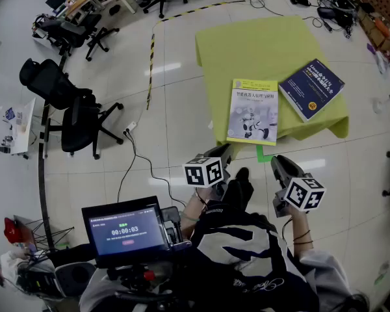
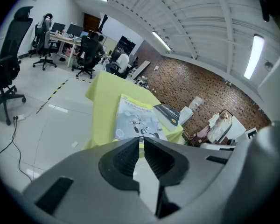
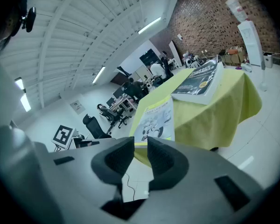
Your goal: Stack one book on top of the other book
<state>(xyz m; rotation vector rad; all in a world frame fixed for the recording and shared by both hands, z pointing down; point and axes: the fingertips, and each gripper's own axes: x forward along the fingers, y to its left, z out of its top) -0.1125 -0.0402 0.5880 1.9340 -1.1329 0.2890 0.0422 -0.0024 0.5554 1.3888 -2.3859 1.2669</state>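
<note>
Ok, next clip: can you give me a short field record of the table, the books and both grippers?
table: covered with a yellow-green cloth
white book: flat, robot on cover, at the near edge
blue book: flat, to the right of the white book, angled
stack: not yet made; books lie side by side
left gripper: jaws together, empty, short of the table
right gripper: jaws apart, empty, short of the table

surface: cloth-covered table (image 1: 260, 44) | on it: white book (image 1: 252, 111), blue book (image 1: 311, 88), side by side
</note>
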